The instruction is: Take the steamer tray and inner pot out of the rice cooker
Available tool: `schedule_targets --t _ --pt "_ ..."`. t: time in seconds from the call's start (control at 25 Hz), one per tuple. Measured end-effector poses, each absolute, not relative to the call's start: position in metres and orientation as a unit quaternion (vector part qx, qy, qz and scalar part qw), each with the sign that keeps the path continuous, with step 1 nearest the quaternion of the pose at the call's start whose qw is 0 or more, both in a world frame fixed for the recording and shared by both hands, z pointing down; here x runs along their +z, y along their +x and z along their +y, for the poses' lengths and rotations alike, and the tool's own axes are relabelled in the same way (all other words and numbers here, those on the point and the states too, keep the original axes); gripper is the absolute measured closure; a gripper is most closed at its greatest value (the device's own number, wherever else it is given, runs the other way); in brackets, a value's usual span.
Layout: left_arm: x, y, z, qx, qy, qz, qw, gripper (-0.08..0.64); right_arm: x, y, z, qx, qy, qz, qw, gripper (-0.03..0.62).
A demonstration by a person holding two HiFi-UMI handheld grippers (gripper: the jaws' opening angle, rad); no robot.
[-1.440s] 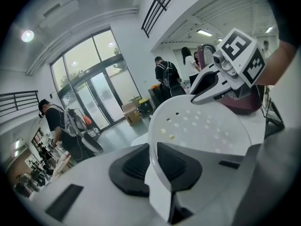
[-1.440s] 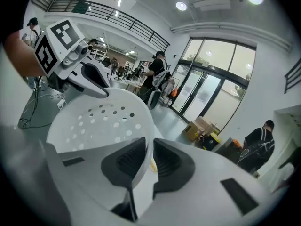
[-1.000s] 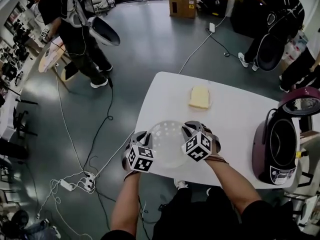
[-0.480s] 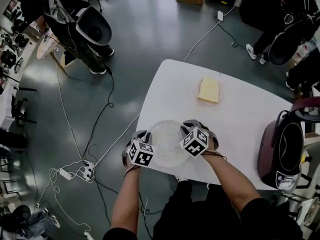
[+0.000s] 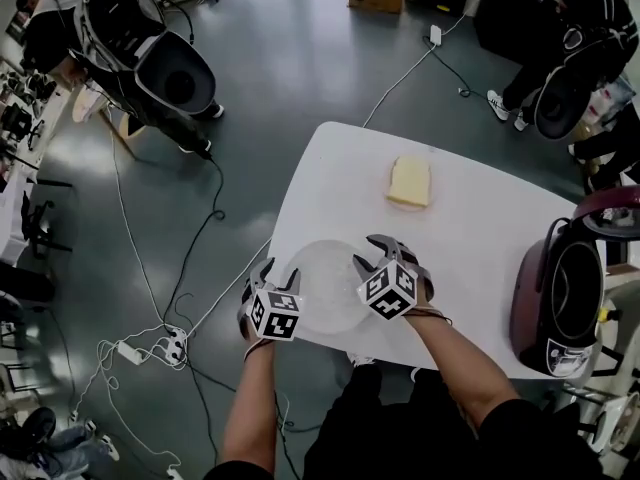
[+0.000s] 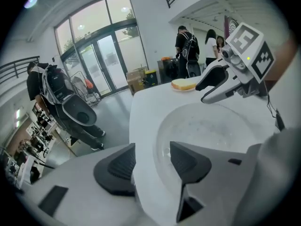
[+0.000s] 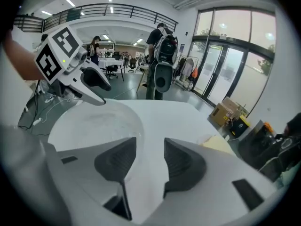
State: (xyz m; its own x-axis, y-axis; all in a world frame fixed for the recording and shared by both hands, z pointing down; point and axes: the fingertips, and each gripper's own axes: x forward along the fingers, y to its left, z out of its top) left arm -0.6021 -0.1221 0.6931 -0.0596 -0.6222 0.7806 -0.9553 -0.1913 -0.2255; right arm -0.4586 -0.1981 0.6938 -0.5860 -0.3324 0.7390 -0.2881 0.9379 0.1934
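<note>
so the steamer tray (image 5: 325,286) is out and sitting flat on the counter (image 5: 470,238), near the front edge and well apart from the rice cooker (image 5: 560,303), I'd guess to leave room for the pot. The left claw (image 6: 150,166) and right claw (image 7: 150,161) sit at opposite sides of the tray's rim. Both have just been opening and are now part open with the pads off the rim, so neither has hold of anything. Looks like a two-sided carry being let go. The inner pot (image 5: 567,290) seems to still be in the cooker, lid up, so probably that's next
</note>
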Motion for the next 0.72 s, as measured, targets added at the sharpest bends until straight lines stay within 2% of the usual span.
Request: schedule_targets --t 0.2,0.36,0.72 --pt "0.619 -0.584 -0.128 0.341 0.658 -0.652 0.158 0.301 0.614 -0.430 -0.204 -0.041 0.220 -0.913 0.342 0.400" --pt "0.559 -0.538 -0.131 0.274 0.679 -0.670 0.122 0.268 0.541 -0.387 -0.195 -0.051 0.254 -0.926 0.274 0.400" --pt "0.470 -0.387 -0.160 0.208 0.739 -0.639 0.053 0.261 0.443 -0.261 -0.189 -0.094 0.310 -0.920 0.221 0.383"
